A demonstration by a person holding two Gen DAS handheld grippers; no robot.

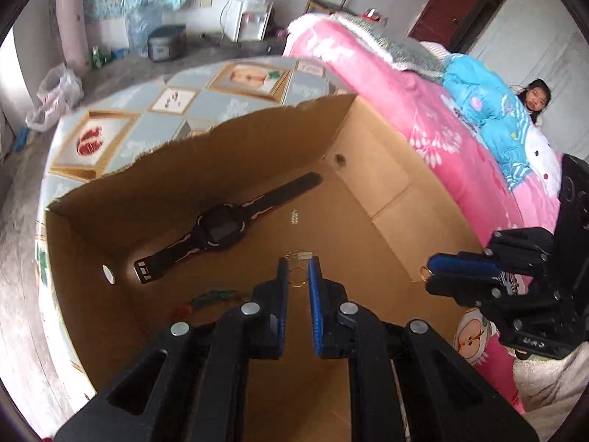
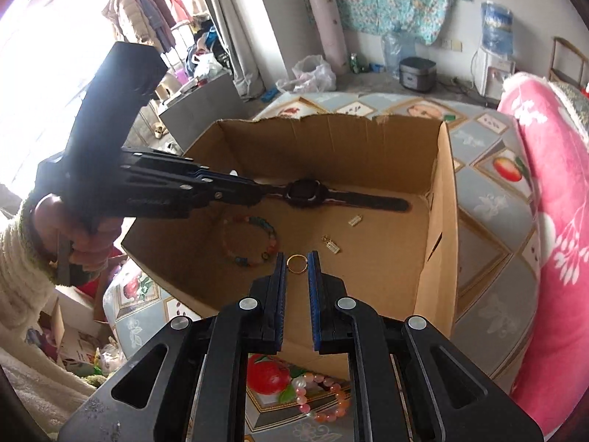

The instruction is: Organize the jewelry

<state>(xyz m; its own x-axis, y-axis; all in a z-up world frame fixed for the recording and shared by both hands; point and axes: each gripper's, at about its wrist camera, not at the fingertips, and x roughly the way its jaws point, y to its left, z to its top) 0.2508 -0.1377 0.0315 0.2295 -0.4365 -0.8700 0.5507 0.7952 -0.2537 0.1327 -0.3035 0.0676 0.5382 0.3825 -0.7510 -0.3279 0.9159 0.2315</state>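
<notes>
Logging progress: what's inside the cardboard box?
Cardboard box holds a black watch, multicolour bead bracelet and two small gold charms. The left gripper covers one strap end.

Bench under a fruit-print cloth

A cardboard box [image 2: 438,221] and a pink bead bracelet [image 2: 327,397] lie directly on the bench [image 2: 489,228].

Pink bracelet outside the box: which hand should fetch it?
Probably the right: the pink bracelet lies just under the right gripper, while the left gripper hangs over the watch inside the box. It must drop its ring first.
</notes>
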